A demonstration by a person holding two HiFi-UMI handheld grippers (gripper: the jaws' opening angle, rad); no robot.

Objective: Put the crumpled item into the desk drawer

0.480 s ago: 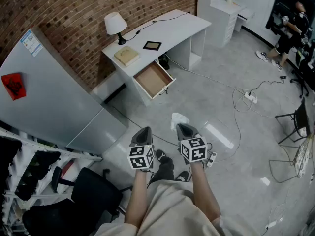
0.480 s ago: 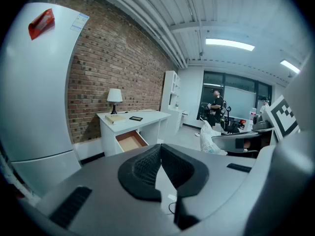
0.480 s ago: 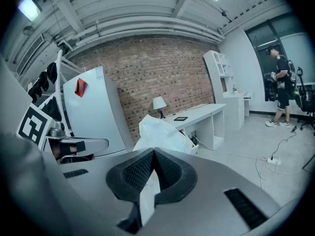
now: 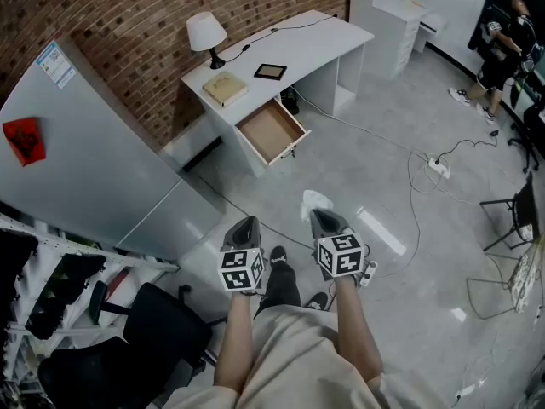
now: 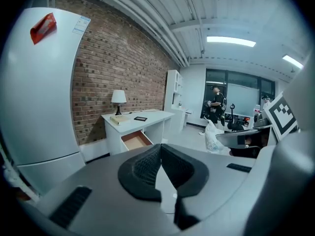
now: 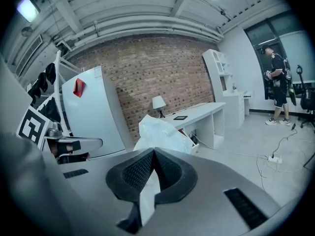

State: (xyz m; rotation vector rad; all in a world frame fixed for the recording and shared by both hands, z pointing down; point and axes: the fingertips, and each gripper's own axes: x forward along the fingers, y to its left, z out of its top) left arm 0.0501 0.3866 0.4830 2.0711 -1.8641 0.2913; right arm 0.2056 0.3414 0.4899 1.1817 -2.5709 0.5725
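The crumpled item (image 4: 315,199) is a white plastic bag, and my right gripper (image 4: 322,218) is shut on it; in the right gripper view the bag (image 6: 160,132) bulges out past the closed jaws of the right gripper (image 6: 153,154). My left gripper (image 4: 247,224) is held beside it, shut with nothing in it, and its jaws meet at the tips of the left gripper (image 5: 160,149). The white desk (image 4: 289,54) stands ahead against the brick wall with its drawer (image 4: 271,131) pulled open and bare inside. Both grippers are well short of the drawer (image 5: 136,140).
On the desk are a lamp (image 4: 207,34), a book (image 4: 225,88) and a tablet (image 4: 270,72). A grey fridge (image 4: 77,143) stands at left, a black chair (image 4: 162,331) near my left. A power strip (image 4: 438,167) and cables lie on the floor; a person (image 4: 502,49) stands far right.
I have moved slightly nearer the desk, so the desk and drawer sit a little to the right. Both grippers keep their pose, the right still holding the bag.
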